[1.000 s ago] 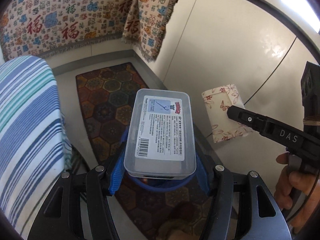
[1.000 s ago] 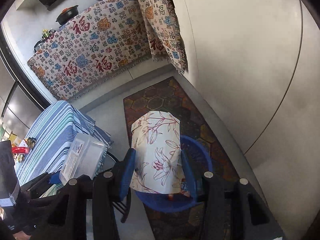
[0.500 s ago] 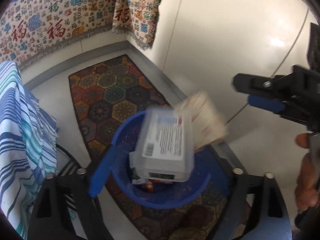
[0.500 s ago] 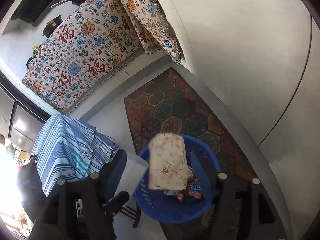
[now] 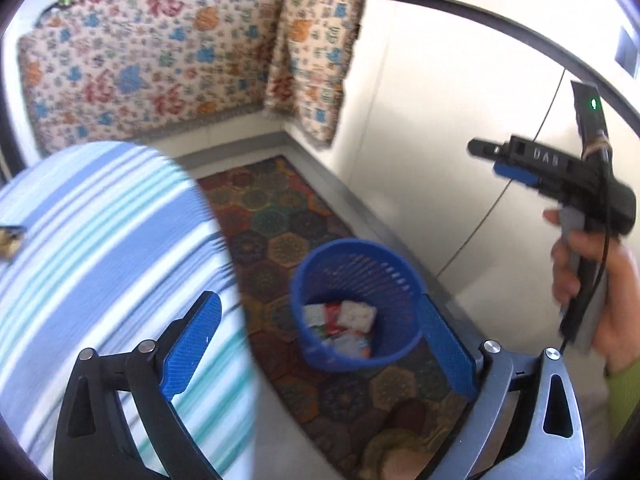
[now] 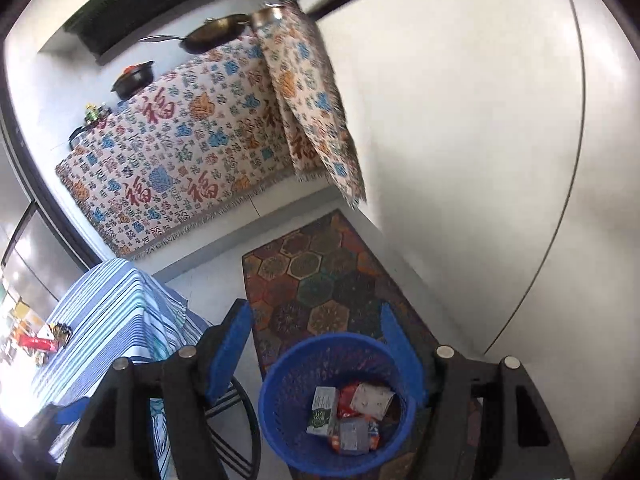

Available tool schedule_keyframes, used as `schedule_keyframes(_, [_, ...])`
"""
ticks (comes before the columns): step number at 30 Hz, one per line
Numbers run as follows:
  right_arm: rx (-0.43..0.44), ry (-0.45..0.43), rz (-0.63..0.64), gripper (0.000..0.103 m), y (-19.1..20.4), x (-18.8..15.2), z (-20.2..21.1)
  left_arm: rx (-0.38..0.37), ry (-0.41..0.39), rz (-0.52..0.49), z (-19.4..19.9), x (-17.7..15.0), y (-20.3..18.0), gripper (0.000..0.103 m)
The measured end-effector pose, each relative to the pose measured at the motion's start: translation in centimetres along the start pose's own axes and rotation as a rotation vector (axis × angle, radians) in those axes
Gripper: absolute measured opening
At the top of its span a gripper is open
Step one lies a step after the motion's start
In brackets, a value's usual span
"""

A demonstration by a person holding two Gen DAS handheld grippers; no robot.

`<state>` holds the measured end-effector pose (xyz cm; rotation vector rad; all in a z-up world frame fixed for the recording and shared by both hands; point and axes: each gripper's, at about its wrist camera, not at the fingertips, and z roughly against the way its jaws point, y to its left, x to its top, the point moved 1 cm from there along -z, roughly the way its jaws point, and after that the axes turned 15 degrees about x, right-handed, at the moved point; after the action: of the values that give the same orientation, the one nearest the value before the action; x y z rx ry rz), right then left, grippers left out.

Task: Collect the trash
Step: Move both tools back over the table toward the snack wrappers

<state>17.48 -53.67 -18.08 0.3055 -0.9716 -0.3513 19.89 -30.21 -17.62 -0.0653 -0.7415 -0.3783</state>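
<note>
The striped tablecloth [image 5: 100, 248] is smeared by motion blur in the left wrist view, and a small brownish item [image 5: 10, 236] at its far left is cut off by the picture's edge. Trash in the blue basket [image 5: 304, 308] is partly hidden by the near rim; its labels are too small to read. In the right wrist view, items [image 6: 38, 340] on the table are overexposed and cannot be identified.
</note>
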Motion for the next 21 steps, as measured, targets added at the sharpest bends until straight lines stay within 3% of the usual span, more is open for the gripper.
schedule_keyframes(6, [0.105,0.034,0.151,0.074,10.2,-1.6,-1.6,0.205,0.083,0.061,2.0,-6.4,10.5,0.099])
schedule_keyframes(11, [0.275,0.184,0.273,0.074,20.8,-6.5,-5.0,0.339,0.152,0.196,2.4,-10.7,18.8,0.099])
schedule_keyframes(16, [0.341,0.338,0.42,0.074,28.9,-12.0,-8.4,0.421,0.188,0.28,2.4,-13.0,24.6,0.099])
schedule_keyframes(21, [0.334,0.436,0.479,0.074,32.1,-14.5,-11.7,0.453,0.186,0.305,1.7,-13.1,27.5,0.101])
